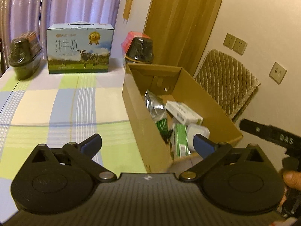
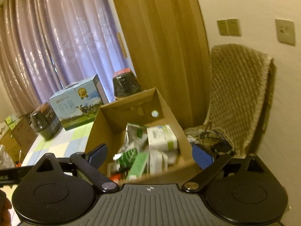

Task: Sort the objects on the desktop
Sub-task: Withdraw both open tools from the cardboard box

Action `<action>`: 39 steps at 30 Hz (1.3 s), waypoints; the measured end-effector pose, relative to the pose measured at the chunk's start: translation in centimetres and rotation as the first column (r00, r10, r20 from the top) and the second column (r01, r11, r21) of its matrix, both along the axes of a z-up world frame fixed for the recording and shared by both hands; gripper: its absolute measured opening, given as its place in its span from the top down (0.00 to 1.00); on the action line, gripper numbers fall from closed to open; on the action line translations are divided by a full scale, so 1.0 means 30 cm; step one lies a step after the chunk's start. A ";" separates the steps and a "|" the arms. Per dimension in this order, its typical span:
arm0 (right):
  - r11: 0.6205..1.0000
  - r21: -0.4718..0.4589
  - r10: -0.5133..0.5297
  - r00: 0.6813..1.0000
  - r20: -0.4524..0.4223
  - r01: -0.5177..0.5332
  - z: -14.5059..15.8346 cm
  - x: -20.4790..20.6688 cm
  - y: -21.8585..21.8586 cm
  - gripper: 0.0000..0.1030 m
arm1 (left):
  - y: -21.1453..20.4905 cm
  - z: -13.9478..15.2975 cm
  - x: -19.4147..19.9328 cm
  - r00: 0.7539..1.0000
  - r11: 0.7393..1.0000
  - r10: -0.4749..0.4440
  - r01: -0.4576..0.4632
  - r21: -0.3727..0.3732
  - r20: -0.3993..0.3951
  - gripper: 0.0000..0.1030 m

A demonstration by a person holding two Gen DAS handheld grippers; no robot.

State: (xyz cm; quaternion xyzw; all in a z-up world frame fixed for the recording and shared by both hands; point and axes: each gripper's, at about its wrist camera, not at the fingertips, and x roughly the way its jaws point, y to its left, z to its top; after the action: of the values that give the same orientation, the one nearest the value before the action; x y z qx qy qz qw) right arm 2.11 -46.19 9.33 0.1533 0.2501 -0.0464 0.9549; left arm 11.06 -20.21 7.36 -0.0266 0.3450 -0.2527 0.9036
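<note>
An open cardboard box [image 1: 139, 113] [image 2: 97, 131] stands at the right end of the checked tablecloth [image 1: 56, 101]. Inside lie a silver foil pouch [image 1: 155, 103] [image 2: 133, 133], a white medicine carton [image 1: 183, 113] [image 2: 161, 137], a green carton [image 1: 180, 141] [image 2: 138, 166] and other small packs. My left gripper [image 1: 147, 145] is open and holds nothing, straddling the box's near left wall. My right gripper [image 2: 149, 155] is open too, above the box's near end. In the left wrist view, the right gripper's body [image 1: 270, 135] and a hand [image 1: 291, 179] show at the right edge.
A blue milk carton case [image 1: 79, 49] [image 2: 77, 105] stands at the table's back. Dark wrapped containers sit at back left [image 1: 24, 56] [image 2: 45, 120] and behind the box [image 1: 139, 49] [image 2: 126, 84]. A padded chair [image 1: 225, 79] [image 2: 239, 94] stands right of the box. Cardboard boxes [image 2: 17, 139] stand far left.
</note>
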 end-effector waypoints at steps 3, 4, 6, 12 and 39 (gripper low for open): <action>1.000 -0.006 -0.005 1.000 -0.018 0.005 0.004 -0.084 0.021 0.03 | 0.012 0.005 -0.054 1.000 1.000 0.008 -0.008 0.003 -0.015 0.01; 1.000 -0.012 -0.001 1.000 -0.026 0.001 0.007 -0.104 0.029 0.02 | 0.014 0.008 -0.072 1.000 1.000 0.011 -0.010 0.007 -0.025 0.01; 1.000 -0.029 0.007 0.999 -0.049 -0.009 0.011 -0.141 0.046 0.02 | 0.016 0.010 -0.103 0.999 1.000 0.015 -0.014 0.016 -0.049 0.01; 0.997 -0.064 0.036 0.993 -0.111 -0.043 0.046 -0.212 0.081 0.02 | 0.020 0.022 -0.183 0.993 0.998 0.046 -0.040 0.054 -0.113 0.01; 0.988 -0.130 0.070 0.989 -0.131 -0.087 0.115 -0.305 0.144 0.02 | -0.011 0.061 -0.304 0.995 0.994 0.030 -0.020 0.105 -0.093 0.01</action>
State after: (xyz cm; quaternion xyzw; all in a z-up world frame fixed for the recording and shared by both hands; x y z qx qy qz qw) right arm -7.04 -41.88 12.77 0.0750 0.3119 -0.0353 0.9465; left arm 1.93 -20.52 9.18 0.0044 0.3997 -0.2216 0.8895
